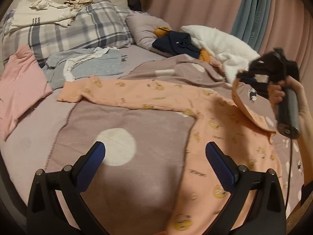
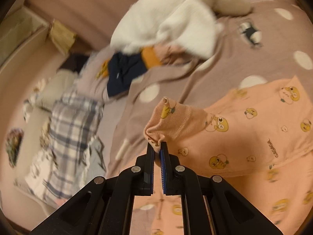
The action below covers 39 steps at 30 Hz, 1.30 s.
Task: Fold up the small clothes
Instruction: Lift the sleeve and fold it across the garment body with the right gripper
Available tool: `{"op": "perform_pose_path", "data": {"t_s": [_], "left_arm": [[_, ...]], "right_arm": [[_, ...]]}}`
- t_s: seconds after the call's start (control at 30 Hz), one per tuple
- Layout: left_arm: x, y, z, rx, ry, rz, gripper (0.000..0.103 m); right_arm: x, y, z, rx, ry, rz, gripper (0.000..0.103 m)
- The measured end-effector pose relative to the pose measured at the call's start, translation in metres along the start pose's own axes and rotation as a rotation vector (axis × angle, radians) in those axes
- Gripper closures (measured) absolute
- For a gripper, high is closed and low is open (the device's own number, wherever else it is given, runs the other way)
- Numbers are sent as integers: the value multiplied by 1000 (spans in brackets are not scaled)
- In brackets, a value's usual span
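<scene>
While a peach baby garment (image 1: 211, 121) printed with yellow cartoon faces lies spread across a mauve blanket with white dots (image 1: 125, 129) on a bed, two handheld grippers work over it. From the left wrist view, the left gripper (image 1: 155, 152) hovers at the near edge, its blue-padded fingers (image 1: 219, 162) spread wide with nothing between them; one finger is above the blanket, the other above the garment. One sleeve stretches away to the left. At the right, a person's hand (image 1: 281, 92) holds the right gripper (image 2: 158, 146), which lifts the garment's other sleeve off the bed. From the right wrist view, its fingers are pinched tight on that sleeve's cuff (image 2: 166, 119). Farther back lie a white fluffy throw (image 1: 219, 45), a navy item (image 1: 176, 43), grey clothes (image 1: 88, 64), a pink garment (image 1: 21, 86) at far left and a plaid pillow (image 1: 78, 31) bearing folded white clothes (image 1: 41, 15).
</scene>
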State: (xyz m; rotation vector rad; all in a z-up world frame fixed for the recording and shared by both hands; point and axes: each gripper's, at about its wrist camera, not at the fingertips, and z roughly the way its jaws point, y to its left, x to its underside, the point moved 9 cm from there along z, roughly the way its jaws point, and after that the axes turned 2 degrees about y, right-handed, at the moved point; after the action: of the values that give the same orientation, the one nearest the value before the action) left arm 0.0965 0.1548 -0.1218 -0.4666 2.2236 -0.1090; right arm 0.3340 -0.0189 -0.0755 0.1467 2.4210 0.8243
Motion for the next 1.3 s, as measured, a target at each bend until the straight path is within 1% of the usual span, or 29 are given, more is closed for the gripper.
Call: {"op": "perform_pose_path", "data": {"t_s": [0.07, 0.13, 0.2, 0.33, 0.47, 0.53, 0.67, 0.77, 0.9, 1.03, 1.1, 1.13, 1.17, 1.23, 1.3], "left_arm": [[0, 8, 2, 2, 4, -22, 1], [1, 15, 4, 15, 21, -36, 1], [1, 23, 4, 5, 21, -51, 1], [2, 32, 5, -8, 26, -59, 1], [3, 35, 7, -4, 28, -60, 1], [4, 38, 9, -8, 38, -65, 1], [4, 42, 9, -1, 45, -90, 1], [3, 40, 6, 2, 35, -89, 1], [3, 39, 6, 2, 31, -79, 1], [4, 42, 7, 3, 36, -99, 1], [3, 45, 8, -1, 35, -114, 1], [3, 47, 8, -2, 33, -119, 1], [2, 47, 8, -5, 30, -119, 1], [1, 48, 8, -23, 19, -107, 1], [-1, 48, 7, -45, -4, -87, 1]], "right_arm": [[11, 7, 18, 20, 34, -17, 95], [27, 17, 39, 15, 77, -26, 95], [40, 22, 55, 22, 107, -36, 95], [54, 23, 70, 23, 155, -31, 95], [60, 24, 72, 43, 181, -56, 95], [64, 26, 72, 30, 195, -55, 95], [76, 30, 76, 5, 256, -48, 95], [76, 32, 73, 29, 239, -98, 95], [80, 32, 72, 14, 268, -73, 95], [89, 41, 68, -24, 294, -88, 93], [99, 46, 61, -65, 315, -101, 84], [104, 47, 53, -79, 318, -102, 73], [107, 46, 47, -82, 315, -105, 59], [117, 44, 22, -91, 276, -128, 48], [126, 42, -15, -107, 195, -167, 42]]}}
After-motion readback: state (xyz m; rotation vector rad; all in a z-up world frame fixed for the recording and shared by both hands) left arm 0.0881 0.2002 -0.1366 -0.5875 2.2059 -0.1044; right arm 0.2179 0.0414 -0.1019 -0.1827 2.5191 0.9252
